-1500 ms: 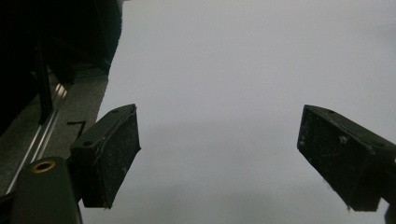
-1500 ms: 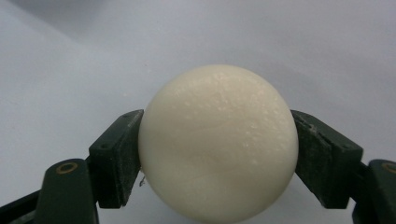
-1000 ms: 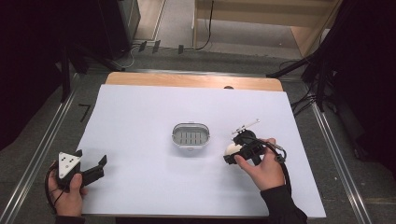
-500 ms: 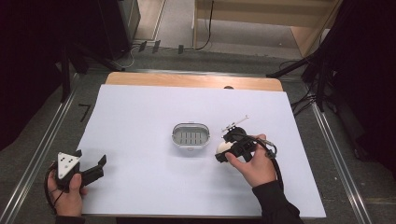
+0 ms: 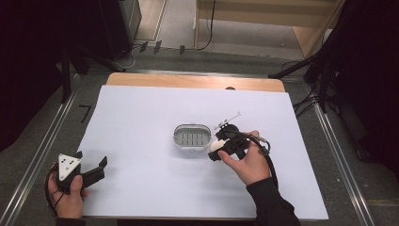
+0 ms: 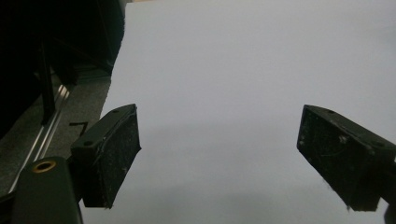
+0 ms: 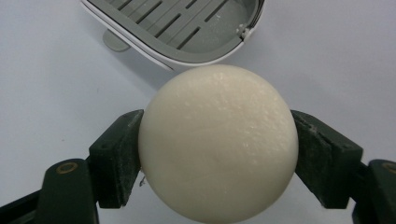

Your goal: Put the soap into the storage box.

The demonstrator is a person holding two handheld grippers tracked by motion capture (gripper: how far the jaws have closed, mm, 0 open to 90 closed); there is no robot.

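Observation:
A round cream-white soap (image 7: 218, 142) sits clamped between both jaws of my right gripper (image 7: 218, 158). In the high view the soap (image 5: 217, 146) and right gripper (image 5: 217, 149) hover just right of a grey oval soap dish (image 5: 191, 136) with a slotted floor, at the middle of the white table. The dish (image 7: 187, 28) lies just beyond the soap in the right gripper view. My left gripper (image 5: 96, 169) rests near the table's front-left corner, jaws wide apart with nothing between them (image 6: 219, 158).
The white table sheet (image 5: 141, 113) spreads around the dish, with a wooden strip (image 5: 193, 81) along the far edge. Metal rails (image 5: 42, 141) run beside both sides of the table. Cables lie on the floor beyond.
My right gripper has carried the soap leftwards, from well right of the dish to its right rim. The left gripper has stayed put.

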